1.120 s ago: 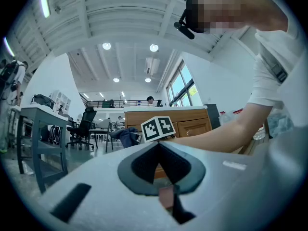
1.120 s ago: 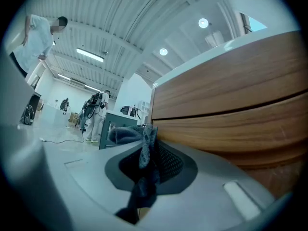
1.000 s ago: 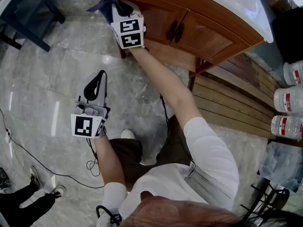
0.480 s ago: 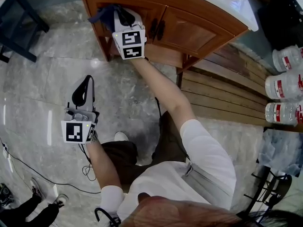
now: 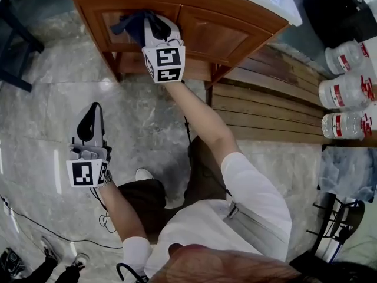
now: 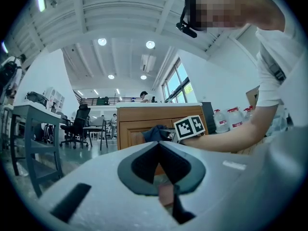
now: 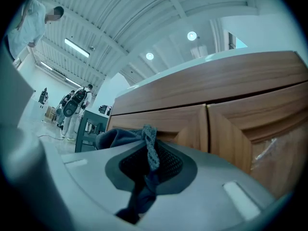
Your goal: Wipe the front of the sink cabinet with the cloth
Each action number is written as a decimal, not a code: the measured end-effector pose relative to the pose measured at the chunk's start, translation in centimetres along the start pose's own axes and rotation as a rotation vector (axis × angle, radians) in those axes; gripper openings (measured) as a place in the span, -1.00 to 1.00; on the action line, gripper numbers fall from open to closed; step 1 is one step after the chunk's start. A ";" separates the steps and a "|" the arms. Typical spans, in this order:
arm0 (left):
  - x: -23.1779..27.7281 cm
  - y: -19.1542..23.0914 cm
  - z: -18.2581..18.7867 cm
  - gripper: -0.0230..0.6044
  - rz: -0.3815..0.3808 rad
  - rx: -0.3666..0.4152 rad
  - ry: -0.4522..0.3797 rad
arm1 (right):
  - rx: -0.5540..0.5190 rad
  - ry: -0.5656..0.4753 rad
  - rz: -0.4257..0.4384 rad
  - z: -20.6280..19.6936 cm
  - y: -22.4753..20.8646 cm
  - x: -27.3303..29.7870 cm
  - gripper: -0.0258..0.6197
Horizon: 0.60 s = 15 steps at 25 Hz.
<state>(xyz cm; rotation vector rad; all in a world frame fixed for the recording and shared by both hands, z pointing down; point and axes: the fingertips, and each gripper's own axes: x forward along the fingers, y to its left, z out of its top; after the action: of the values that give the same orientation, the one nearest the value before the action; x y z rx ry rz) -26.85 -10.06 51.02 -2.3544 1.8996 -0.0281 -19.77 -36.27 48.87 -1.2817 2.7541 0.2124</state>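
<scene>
My right gripper [image 7: 150, 150] pinches a dark blue cloth [image 7: 120, 137]. Its bunch, just beyond the jaws, seems pressed to the brown wooden sink cabinet [image 7: 231, 124] door for wiping. My left gripper [image 6: 159, 150], jaws pressed together and empty, hangs clear.

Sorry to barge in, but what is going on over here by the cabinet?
A person holds a gripper in each hand. The right gripper is shut on a dark blue cloth, held up against the left door of the wooden sink cabinet. The left gripper hangs shut and empty above the floor.
</scene>
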 end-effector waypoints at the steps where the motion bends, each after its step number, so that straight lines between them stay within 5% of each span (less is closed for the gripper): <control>1: 0.1 -0.1 -0.1 -0.92 -0.005 0.002 0.004 | -0.003 -0.006 -0.009 0.2 -0.4 -0.5 -0.79; 15: 0.5 -1.1 -0.4 -0.92 -0.024 -0.001 0.012 | -0.019 -0.033 -0.121 1.0 -7.6 -6.1 -0.79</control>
<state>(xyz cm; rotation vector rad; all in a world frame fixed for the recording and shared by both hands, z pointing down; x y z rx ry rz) -25.73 -10.33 51.51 -2.3830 1.8770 -0.0433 -10.03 -36.30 48.11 -1.4306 2.6426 0.2475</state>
